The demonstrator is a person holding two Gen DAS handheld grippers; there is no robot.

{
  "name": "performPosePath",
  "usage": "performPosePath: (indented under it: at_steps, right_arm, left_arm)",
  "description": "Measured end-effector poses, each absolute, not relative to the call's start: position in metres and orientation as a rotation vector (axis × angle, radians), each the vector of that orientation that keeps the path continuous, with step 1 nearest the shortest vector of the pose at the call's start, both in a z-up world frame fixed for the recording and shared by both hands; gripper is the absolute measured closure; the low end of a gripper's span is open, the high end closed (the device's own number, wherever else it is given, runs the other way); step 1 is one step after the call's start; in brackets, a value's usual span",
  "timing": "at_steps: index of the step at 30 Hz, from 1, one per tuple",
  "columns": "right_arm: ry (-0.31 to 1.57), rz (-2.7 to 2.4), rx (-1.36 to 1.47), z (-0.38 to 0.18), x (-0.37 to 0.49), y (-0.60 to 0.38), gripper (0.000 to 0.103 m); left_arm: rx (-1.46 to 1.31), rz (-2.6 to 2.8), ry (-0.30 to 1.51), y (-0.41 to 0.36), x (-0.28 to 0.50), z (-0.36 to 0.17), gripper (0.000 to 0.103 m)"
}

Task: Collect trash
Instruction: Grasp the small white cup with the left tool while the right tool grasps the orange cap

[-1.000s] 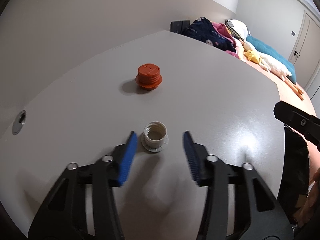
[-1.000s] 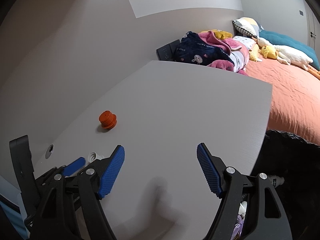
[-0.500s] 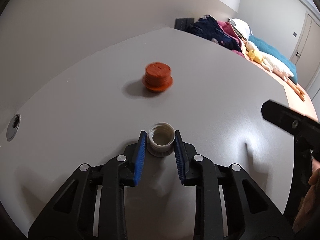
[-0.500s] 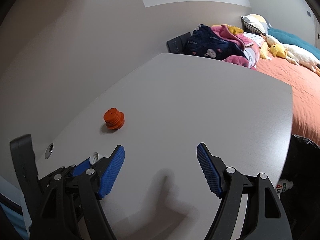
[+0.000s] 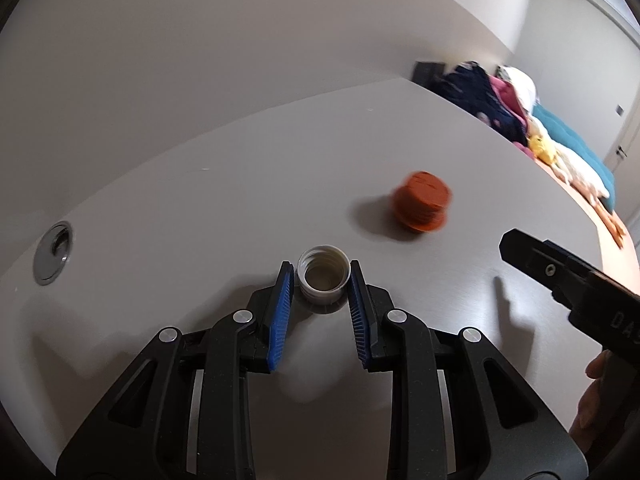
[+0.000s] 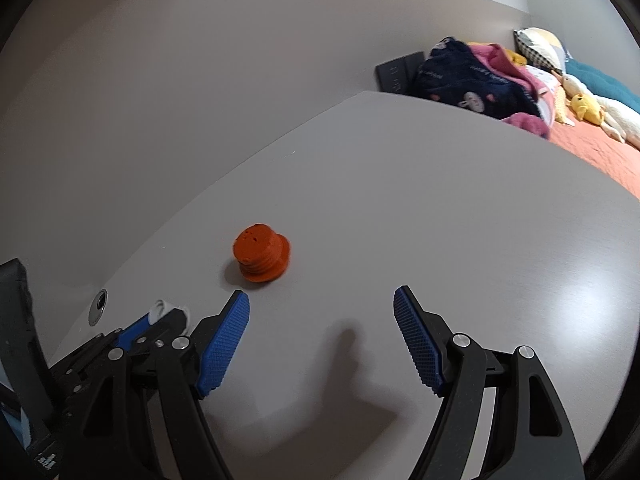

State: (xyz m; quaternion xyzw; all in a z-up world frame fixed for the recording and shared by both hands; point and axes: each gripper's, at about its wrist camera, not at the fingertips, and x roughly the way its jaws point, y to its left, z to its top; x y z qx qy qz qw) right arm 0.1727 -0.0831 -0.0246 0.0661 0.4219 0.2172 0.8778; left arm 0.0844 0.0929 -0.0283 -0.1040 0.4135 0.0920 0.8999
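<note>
Left gripper (image 5: 322, 278) has its blue fingers pinching the white threaded plastic bottle neck (image 5: 323, 274) on the grey tabletop (image 5: 240, 208). Orange ribbed plastic cap (image 5: 422, 201) sits nearby, blurry. Right gripper (image 6: 321, 312) hangs spread wide, holding nothing; from its view the neck's mostly hidden.

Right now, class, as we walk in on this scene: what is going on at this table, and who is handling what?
A person holding two grippers is collecting trash from a grey table. The left gripper has its blue-padded fingers closed on a small white plastic screw cap, open side up, apparently at the tabletop. The right gripper hangs open and empty above the table, with a round orange threaded plastic plug just ahead of it, untouched.
</note>
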Motion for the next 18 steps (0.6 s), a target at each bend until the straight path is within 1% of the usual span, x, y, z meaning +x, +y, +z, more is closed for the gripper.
performPosePath:
  at_steps: [10,17,18]
  right_arm:
    - [0.922,0.502,0.068,-0.035,0.199,-0.039,0.028]
    - [0.913,0.516,0.0,-0.036,0.208,-0.014,0.028]
    - [0.914,0.514,-0.01,-0.036,0.209,-0.012,0.03]
  left_arm:
    - [-0.259,0.253,0.843,0.127,0.078,-0.027,0.076]
    - [-0.27,0.259,0.84,0.133,0.074,-0.027,0.076]
    - [-0.27,0.259,0.84,0.133,0.074,-0.027,0.076]
